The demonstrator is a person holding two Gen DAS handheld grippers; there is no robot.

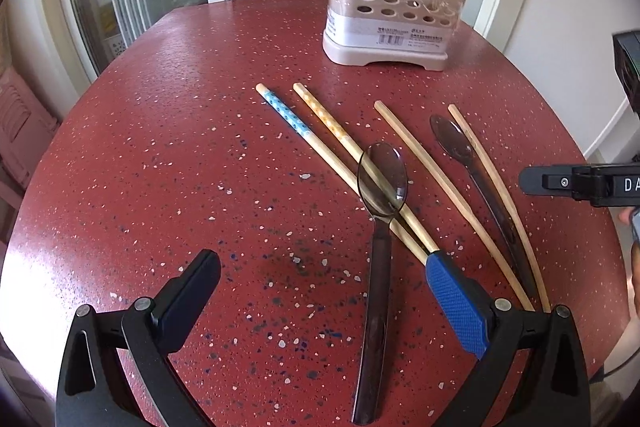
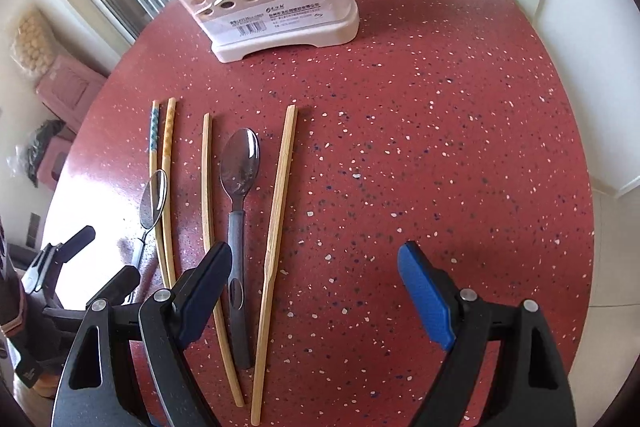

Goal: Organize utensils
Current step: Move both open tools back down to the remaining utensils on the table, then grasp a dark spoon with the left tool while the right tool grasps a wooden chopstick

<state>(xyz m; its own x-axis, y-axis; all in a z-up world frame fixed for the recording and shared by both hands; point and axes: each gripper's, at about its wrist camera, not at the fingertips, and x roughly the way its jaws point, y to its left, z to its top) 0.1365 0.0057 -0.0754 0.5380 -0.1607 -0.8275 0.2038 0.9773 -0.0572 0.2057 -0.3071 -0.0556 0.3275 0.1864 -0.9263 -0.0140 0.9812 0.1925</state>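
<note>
Red speckled counter point(image 1: 160, 147) carrying a beige holder point(image 1: 396, 11) at its far side and, nearer the grippers, a loose row of utensils. The holder already has a spoon standing in it. The utensils lie with their long axes running roughly from holder toward the grippers — handles near, heads far.

Left gripper point(image 1: 320, 291): jaws spread wide, holding nothing. The large spoon point(image 1: 380, 227) lies between its fingers, handle running back beneath it and bowl resting across the two patterned chopsticks point(image 1: 320, 135); the blue pad sits over the chopsticks' near ends.

Right gripper point(image 2: 316, 291): likewise wide open and empty. The small spoon point(image 2: 240, 211) lies just left of its centreline, its handle passing close by the dark finger, flanked by two plain chopsticks point(image 2: 276, 227).

Judged from this layout, each spoon lies nearest one gripper — the large spoon to the left, the small to the right. A grasp would close across a handle, not along it.
</note>
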